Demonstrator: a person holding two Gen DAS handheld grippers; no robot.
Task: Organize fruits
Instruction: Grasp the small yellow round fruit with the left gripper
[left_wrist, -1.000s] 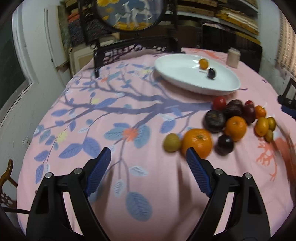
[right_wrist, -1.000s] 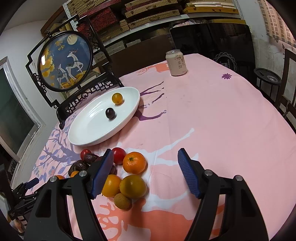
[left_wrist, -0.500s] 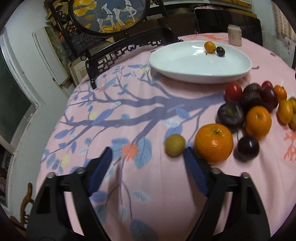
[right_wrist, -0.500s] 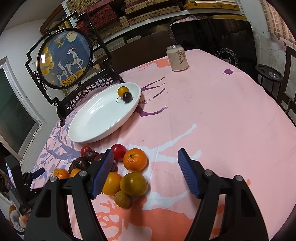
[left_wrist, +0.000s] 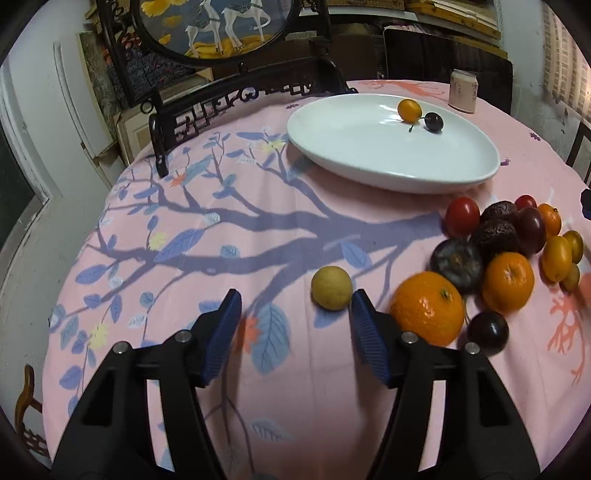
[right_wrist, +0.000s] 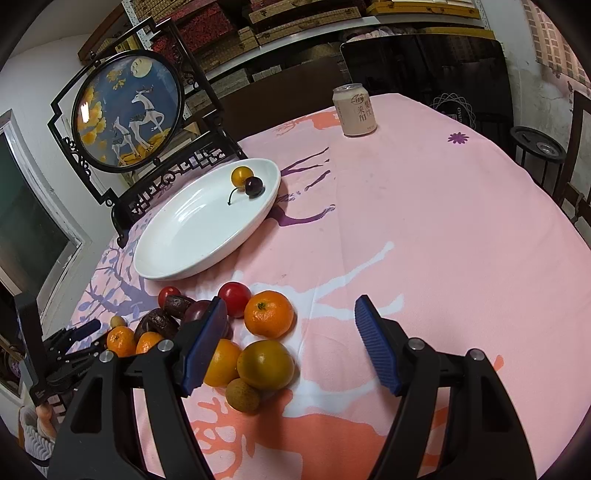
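A pink, tree-printed tablecloth (left_wrist: 229, 206) covers a round table where loose fruit waits beside a white oval dish (left_wrist: 391, 147). The left gripper (left_wrist: 295, 317) hovers low over the cloth with its blue-padded jaws spread wide and nothing between them; a small yellow-green fruit (left_wrist: 330, 288) lies just ahead of the jaws, close beside the inner face of the right-hand pad. Just to the right sits a large orange (left_wrist: 428, 312), touching a dark plum (left_wrist: 458, 264), with a second orange (left_wrist: 509, 281), 2 red tomatoes, wrinkled dark fruits and small yellow-orange ones packed behind — a tight cluster near the dish's near rim.

The right gripper (right_wrist: 290, 341) is likewise spread open and empty, poised above the same cluster from the other side; its left pad overlaps a dark fruit, while a mandarin (right_wrist: 269, 314) and a yellow-orange fruit (right_wrist: 266, 364) lie between the jaws' line of sight.

In the dish rest only 2 pieces — a small yellow-orange fruit (right_wrist: 242, 176) and a dark cherry (right_wrist: 254, 185) with its stem, touching near the far end. A drink can (right_wrist: 354, 110) stands well apart on the cloth, and a framed deer panel (right_wrist: 125, 114) stands behind the dish.
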